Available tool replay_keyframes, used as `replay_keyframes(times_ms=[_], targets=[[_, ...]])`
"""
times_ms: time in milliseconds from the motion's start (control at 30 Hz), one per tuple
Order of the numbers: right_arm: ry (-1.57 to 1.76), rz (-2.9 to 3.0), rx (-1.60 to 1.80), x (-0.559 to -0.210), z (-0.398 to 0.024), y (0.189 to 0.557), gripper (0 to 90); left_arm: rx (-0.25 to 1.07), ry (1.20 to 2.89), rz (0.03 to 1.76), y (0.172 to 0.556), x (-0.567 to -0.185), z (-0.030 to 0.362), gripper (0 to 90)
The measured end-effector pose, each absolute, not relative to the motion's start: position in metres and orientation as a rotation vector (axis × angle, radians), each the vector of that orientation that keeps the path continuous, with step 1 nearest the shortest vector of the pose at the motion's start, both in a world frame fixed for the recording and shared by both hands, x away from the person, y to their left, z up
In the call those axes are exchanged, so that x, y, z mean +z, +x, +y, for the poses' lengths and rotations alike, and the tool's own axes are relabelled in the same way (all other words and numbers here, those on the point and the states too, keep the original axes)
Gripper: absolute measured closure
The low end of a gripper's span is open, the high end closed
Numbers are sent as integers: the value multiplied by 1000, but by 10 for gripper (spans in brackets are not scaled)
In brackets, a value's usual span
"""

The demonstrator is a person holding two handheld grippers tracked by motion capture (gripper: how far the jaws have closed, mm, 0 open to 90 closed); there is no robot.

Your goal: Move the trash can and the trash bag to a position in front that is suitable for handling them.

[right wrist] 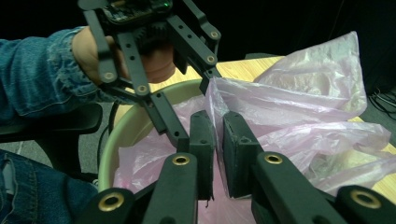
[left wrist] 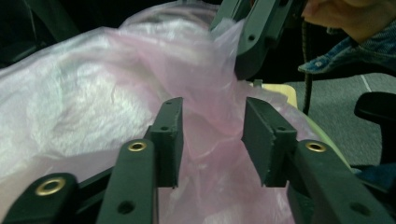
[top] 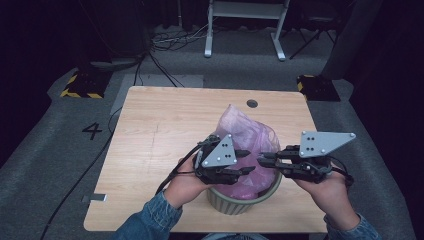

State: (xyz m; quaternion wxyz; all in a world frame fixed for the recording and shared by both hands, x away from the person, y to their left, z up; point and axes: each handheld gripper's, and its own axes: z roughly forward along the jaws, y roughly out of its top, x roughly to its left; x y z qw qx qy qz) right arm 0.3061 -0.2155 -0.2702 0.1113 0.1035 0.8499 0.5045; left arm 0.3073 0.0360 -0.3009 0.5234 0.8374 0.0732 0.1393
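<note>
Right gripper [right wrist: 215, 154] pinches a fold of the pink plastic bag [top: 245, 137], jaws nearly closed on the film. Left gripper [left wrist: 212, 140], jaws spread apart, hovers over the bag, which lines a pale green bin [top: 240, 202] on the wooden table's [top: 160, 130] near edge.

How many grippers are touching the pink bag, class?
2. The right gripper is shut on the pink bag's edge over the bin; the left gripper is open with bag film between its jaws.
</note>
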Motion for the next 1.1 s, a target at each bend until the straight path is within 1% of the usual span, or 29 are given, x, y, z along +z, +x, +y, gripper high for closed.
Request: replay_keyframes(times_ms=[67, 233, 300, 367, 400, 567, 667, 733, 800, 933, 1100], targets=[[310, 2497, 1484, -271, -216, 307, 831, 335, 1993, 178, 308, -299, 36, 544], [301, 2500, 1500, -271, -215, 304, 795, 369, 2020, 176, 306, -300, 31, 812], [303, 2501, 1501, -270, -216, 304, 742, 391, 2015, 169, 305, -301, 31, 867], [314, 2495, 1511, -269, -218, 304, 665, 405, 2012, 166, 304, -301, 32, 892], [317, 2485, 1525, -268, -221, 305, 648, 409, 2015, 164, 304, -300, 33, 892], [322, 2445, 1576, -258, -229, 307, 621, 406, 2017, 161, 304, -300, 33, 890], [301, 2468, 1567, -256, -225, 309, 639, 404, 2014, 167, 305, -300, 31, 874], [287, 2508, 1550, -258, -219, 312, 669, 407, 2008, 170, 305, -299, 31, 866], [268, 2543, 1526, -261, -214, 314, 777, 414, 2006, 168, 305, -299, 32, 867], [271, 2544, 1551, -261, -215, 316, 864, 433, 1989, 158, 303, -298, 38, 884], [312, 2522, 1583, -259, -222, 318, 899, 440, 1981, 142, 300, -296, 40, 897]])
